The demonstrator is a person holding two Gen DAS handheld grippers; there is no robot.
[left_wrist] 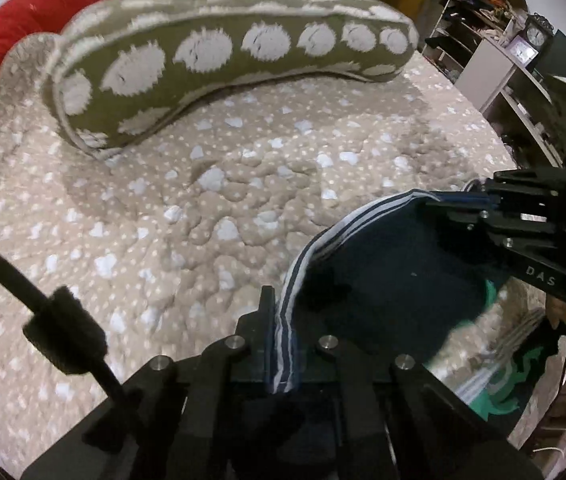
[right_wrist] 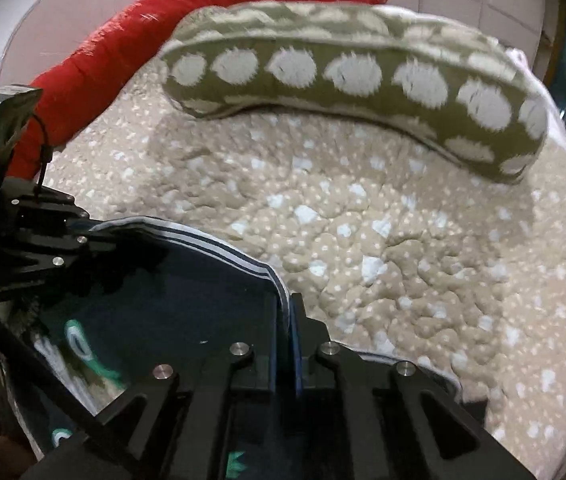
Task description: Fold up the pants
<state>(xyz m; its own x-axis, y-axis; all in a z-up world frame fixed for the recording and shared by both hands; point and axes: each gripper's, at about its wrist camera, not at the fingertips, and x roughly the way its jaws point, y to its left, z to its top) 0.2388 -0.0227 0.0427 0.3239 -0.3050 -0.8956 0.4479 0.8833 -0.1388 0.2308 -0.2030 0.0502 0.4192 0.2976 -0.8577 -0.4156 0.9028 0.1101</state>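
Note:
The pants [left_wrist: 395, 272] are dark navy with a blue-and-white striped waistband and green print lower down. Both grippers hold them above the bed by the waistband. My left gripper [left_wrist: 281, 320] is shut on the striped band. My right gripper [right_wrist: 289, 312] is shut on the band at the other end. In the left wrist view the right gripper [left_wrist: 467, 208] shows at the right, pinching the band. In the right wrist view the left gripper [right_wrist: 83, 236] shows at the left. The pants [right_wrist: 171, 292] hang between them; their legs are mostly hidden.
A beige blanket with white spots [left_wrist: 163, 208] covers the bed [right_wrist: 423, 260]. An olive pillow with white dots [left_wrist: 223, 60] lies at the back [right_wrist: 363, 80]. A red quilt [left_wrist: 3, 32] is bunched behind it. Shelves with clutter [left_wrist: 503, 60] stand at the right.

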